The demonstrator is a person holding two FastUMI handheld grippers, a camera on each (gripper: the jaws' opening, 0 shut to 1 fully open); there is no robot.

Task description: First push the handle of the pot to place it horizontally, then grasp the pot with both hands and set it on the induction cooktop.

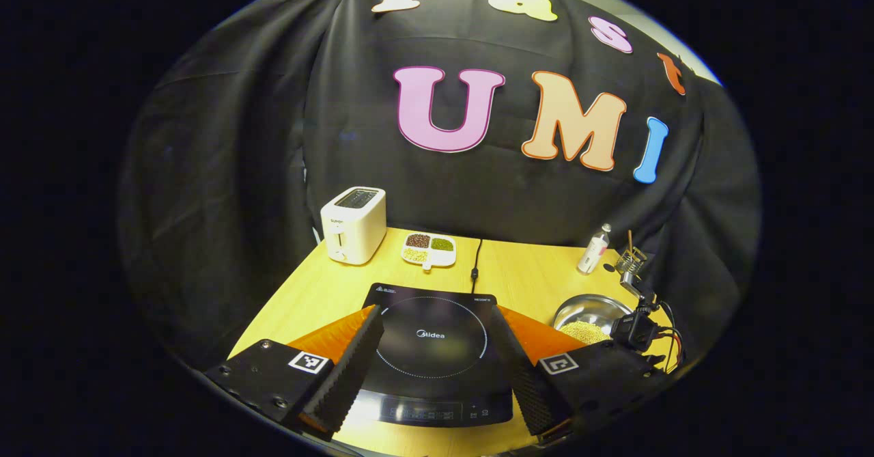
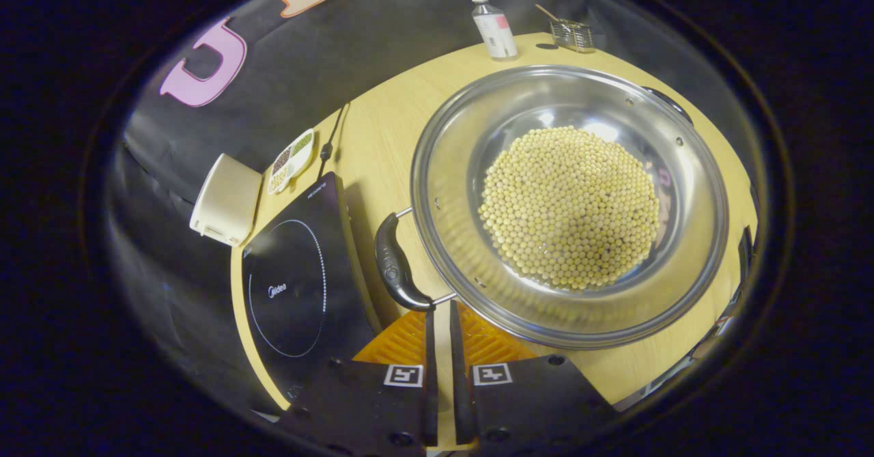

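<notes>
On a pale wooden worktop [image 1: 532,272] sits a flat black glass induction cooktop [image 1: 433,348] marked with a dotted ring. The left tool [image 1: 437,368] hovers over its front edge, its ridged black fingers [image 1: 355,365] spread wide with nothing between them. Beside the cooktop rests a wide, shiny steel pot [image 2: 570,204] heaped with small round yellow beans [image 2: 570,208]. The pot's curved black handle [image 2: 396,262] faces the cooktop. The right tool [image 2: 442,327] is almost closed, a thin gap between its fingers, whose tips sit just beside the handle's lower end. Farther back stand a white boxy toaster [image 1: 353,225], a white divided dish of grains [image 1: 429,248] and a small plastic bottle [image 1: 594,248].
</notes>
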